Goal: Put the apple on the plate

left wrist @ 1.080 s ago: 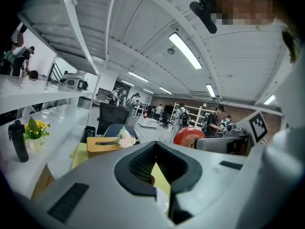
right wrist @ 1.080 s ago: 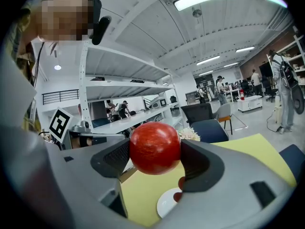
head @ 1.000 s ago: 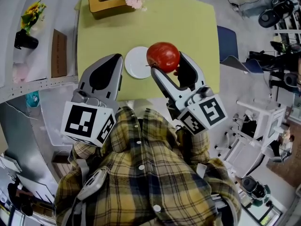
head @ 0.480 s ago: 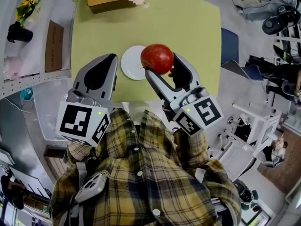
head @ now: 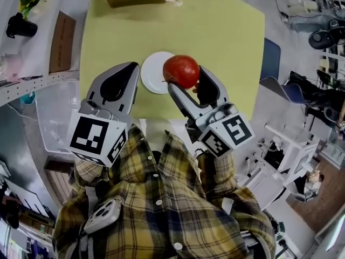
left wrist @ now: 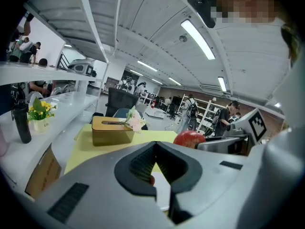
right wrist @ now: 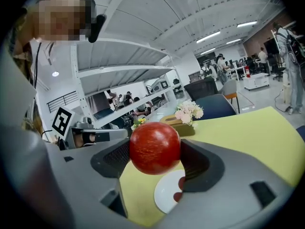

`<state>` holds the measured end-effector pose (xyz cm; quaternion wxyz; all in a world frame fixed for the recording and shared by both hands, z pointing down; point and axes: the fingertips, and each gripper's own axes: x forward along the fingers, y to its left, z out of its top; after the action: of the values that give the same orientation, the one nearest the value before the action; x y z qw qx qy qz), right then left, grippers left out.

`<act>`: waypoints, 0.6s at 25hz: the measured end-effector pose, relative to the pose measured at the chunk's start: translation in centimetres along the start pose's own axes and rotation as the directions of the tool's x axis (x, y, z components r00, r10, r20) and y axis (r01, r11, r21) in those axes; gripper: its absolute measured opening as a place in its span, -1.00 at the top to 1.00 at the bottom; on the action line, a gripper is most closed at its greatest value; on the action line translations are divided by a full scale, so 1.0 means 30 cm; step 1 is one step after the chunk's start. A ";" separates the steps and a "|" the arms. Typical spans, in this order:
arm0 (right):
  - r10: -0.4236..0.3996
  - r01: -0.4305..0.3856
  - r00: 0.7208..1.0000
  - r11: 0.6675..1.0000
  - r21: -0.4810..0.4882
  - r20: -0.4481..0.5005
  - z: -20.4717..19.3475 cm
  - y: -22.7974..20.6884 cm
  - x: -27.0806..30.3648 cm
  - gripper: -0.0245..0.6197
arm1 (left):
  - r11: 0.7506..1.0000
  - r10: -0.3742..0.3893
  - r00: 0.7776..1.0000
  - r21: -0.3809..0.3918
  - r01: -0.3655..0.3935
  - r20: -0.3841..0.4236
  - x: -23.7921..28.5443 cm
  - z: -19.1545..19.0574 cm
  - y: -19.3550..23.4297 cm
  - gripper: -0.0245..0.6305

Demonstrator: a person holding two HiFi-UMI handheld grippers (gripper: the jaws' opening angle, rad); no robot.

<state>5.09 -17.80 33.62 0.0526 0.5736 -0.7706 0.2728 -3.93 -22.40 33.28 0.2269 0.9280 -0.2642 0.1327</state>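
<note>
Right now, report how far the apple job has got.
Done: the round red apple is off the yellow table, clamped in the right gripper. In hand: it hangs by the small white plate, at its right edge. Left: lower it onto the bare plate and release. The left gripper is shut.

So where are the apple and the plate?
apple (head: 181, 71), head view, middle of its red skin.
plate (head: 152, 73), head view, bare white part left of the apple.

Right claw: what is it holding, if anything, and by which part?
The right claw holds the apple, pinched across its middle, one jaw on each side. The left claw is shut, empty.
</note>
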 end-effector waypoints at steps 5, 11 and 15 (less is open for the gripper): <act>0.005 -0.004 1.000 1.000 0.024 -0.031 -0.059 -0.035 0.068 -0.10 | 1.000 0.003 1.000 -0.019 -0.004 -0.020 0.031 -0.057 0.051 0.91; 0.014 -0.012 0.998 0.999 0.042 -0.064 -0.133 -0.073 0.122 -0.10 | 0.999 0.018 0.999 -0.035 -0.020 -0.044 0.074 -0.125 0.074 0.91; -0.010 0.012 0.994 1.000 0.017 -0.111 -0.205 -0.095 0.139 -0.10 | 0.999 0.026 0.998 -0.033 -0.029 -0.061 0.078 -0.163 0.075 0.91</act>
<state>4.85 -18.95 41.49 0.0916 0.5622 -0.7610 0.3107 -3.86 -22.72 39.15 0.2489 0.9157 -0.2721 0.1595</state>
